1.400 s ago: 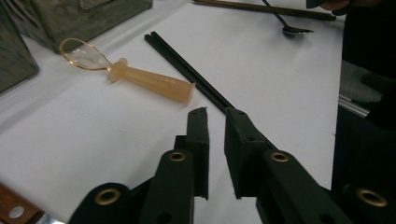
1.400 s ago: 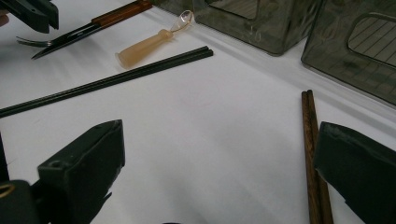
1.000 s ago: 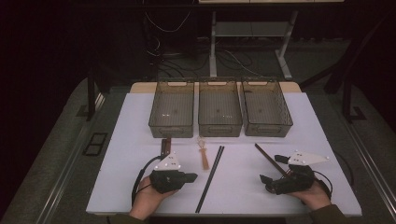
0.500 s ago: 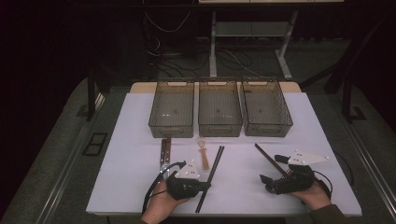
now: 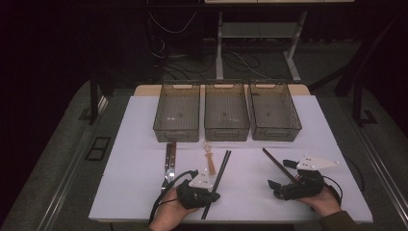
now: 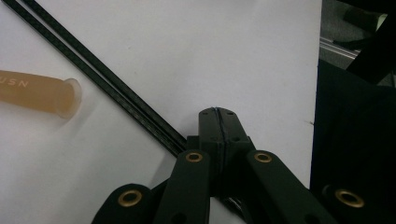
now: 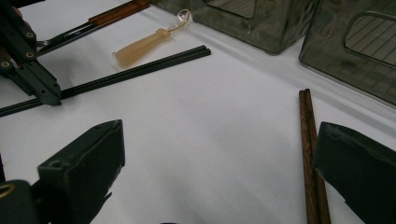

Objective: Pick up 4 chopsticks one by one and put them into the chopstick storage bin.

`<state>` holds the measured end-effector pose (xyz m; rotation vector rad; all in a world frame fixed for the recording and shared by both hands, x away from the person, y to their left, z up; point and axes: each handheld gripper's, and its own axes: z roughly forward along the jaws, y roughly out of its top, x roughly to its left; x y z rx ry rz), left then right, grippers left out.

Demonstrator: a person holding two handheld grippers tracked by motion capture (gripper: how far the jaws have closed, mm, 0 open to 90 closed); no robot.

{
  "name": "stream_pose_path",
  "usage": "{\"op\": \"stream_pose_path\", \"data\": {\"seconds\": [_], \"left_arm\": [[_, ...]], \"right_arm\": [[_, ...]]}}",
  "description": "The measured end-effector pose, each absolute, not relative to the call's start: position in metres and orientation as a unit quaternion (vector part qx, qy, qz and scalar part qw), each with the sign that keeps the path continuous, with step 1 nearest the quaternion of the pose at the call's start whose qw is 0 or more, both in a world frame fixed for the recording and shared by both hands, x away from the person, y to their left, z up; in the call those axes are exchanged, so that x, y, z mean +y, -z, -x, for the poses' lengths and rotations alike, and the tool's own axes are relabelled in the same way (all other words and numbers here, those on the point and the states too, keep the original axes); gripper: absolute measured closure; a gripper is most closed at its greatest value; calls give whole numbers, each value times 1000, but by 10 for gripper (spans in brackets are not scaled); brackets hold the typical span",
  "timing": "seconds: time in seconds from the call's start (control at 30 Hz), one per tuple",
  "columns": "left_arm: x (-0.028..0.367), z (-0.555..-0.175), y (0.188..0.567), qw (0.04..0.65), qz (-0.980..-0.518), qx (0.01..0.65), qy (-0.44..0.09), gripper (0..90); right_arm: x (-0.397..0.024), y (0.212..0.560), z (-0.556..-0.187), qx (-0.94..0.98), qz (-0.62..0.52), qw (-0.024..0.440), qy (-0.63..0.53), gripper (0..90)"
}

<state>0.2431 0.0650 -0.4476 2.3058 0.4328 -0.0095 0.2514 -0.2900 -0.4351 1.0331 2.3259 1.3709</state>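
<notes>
A pair of black chopsticks [image 5: 219, 179] lies on the white mat [image 5: 134, 144]. My left gripper [image 5: 214, 196] is shut, and its tips [image 6: 217, 111] rest against the near part of the black chopsticks [image 6: 93, 70] with nothing between the jaws. The right gripper view shows the left gripper [image 7: 49, 97] touching the black chopsticks [image 7: 140, 70]. My right gripper [image 5: 280, 173] stands open. A brown pair of chopsticks [image 7: 309, 140] lies between its jaws, close to the right one, untouched. A tan-handled small spoon [image 5: 210, 162] lies just left of the black pair.
Three smoky plastic bins [image 5: 177, 126] [image 5: 226, 126] [image 5: 275, 126] stand side by side at the back of the mat. A utensil with a brown handle [image 5: 169, 161] lies left of the spoon. Dark floor and table legs lie beyond.
My left gripper has slid right across the mat to the black chopsticks, still shut. The right gripper has stayed where it was.
</notes>
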Motion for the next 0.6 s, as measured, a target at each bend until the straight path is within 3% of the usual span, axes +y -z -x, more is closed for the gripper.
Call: {"op": "stream_pose_path", "data": {"seconds": [0.6], "left_arm": [[66,-242,446,376,-910,174,1,894]], "right_arm": [[-290,435,-251,798,-355,126,-471,25]]}}
